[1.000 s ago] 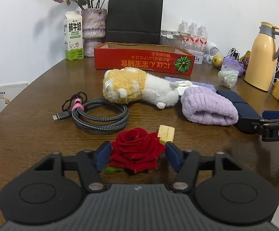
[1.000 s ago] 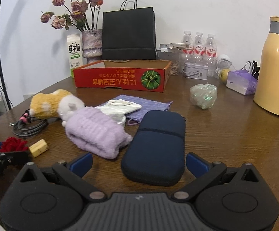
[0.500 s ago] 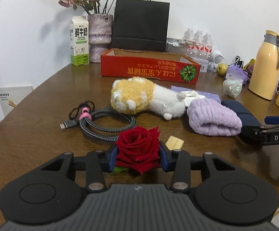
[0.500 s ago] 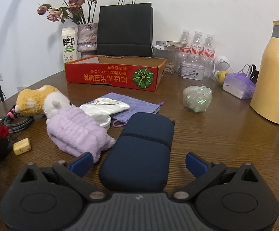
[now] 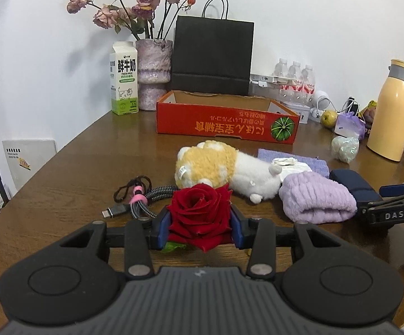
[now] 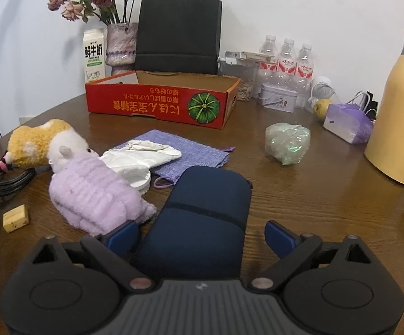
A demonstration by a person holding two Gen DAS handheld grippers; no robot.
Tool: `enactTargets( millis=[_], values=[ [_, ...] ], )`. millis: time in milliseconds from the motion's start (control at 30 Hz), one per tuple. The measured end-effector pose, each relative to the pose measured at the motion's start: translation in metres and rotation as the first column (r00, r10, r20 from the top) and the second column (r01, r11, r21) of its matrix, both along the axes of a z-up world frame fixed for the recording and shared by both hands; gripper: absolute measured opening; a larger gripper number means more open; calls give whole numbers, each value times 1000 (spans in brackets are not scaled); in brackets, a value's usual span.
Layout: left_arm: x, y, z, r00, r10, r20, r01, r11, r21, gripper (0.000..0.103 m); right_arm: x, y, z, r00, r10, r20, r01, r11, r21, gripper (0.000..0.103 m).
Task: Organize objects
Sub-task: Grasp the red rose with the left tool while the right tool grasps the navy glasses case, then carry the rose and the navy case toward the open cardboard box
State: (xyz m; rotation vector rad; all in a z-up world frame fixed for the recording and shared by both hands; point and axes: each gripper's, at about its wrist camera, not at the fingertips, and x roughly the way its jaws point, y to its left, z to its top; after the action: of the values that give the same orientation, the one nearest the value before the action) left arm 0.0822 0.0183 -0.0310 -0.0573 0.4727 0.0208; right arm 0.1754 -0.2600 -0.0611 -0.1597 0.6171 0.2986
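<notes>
My left gripper (image 5: pixel 200 230) is shut on a red rose (image 5: pixel 200 215), its blue pads pressing the bloom from both sides just above the table. In the right wrist view my right gripper (image 6: pixel 202 237) straddles the near end of a navy zip case (image 6: pixel 210 203). Its jaws are closing, and a gap still shows at the right pad (image 6: pixel 280 237). The red cardboard box (image 5: pixel 227 124) stands open-topped at the back, with nothing visible inside. A plush toy (image 5: pixel 224 167), a fluffy purple towel (image 5: pixel 316 198) and a coiled cable (image 5: pixel 140 201) lie between me and the box.
A small wooden block (image 6: pixel 16 217) lies left of the towel. A lavender pouch (image 6: pixel 190 153) with a white cloth (image 6: pixel 143 153) on it sits behind the case. A wrapped green ball (image 6: pixel 287 142) and a yellow thermos (image 6: pixel 403 117) stand right. A milk carton (image 5: pixel 123 78), vase (image 5: pixel 153 72) and black bag (image 5: pixel 211 55) line the wall.
My left gripper's jaws closed onto the rose and then tilted up a little with it. My right gripper slid forward along the navy case and its jaws narrowed slightly.
</notes>
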Motion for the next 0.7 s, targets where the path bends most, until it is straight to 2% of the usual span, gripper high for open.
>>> enactTargets(
  millis=[167,367,700],
  values=[
    [2,2,0,1000,1,0,-1,1000,-6,43,9,3,-4,1000,-13,-23,13,1000,3,86],
    [3,3,0,1000,-4,5,4,1000,-12,43,12,4,-4,999,-6,-32,7,1000,12,84],
    [1,2,5,1000,-12,23,12,1000,-25,43,12,-7,-1,999,24,-41,-21,996,82,71]
  ],
)
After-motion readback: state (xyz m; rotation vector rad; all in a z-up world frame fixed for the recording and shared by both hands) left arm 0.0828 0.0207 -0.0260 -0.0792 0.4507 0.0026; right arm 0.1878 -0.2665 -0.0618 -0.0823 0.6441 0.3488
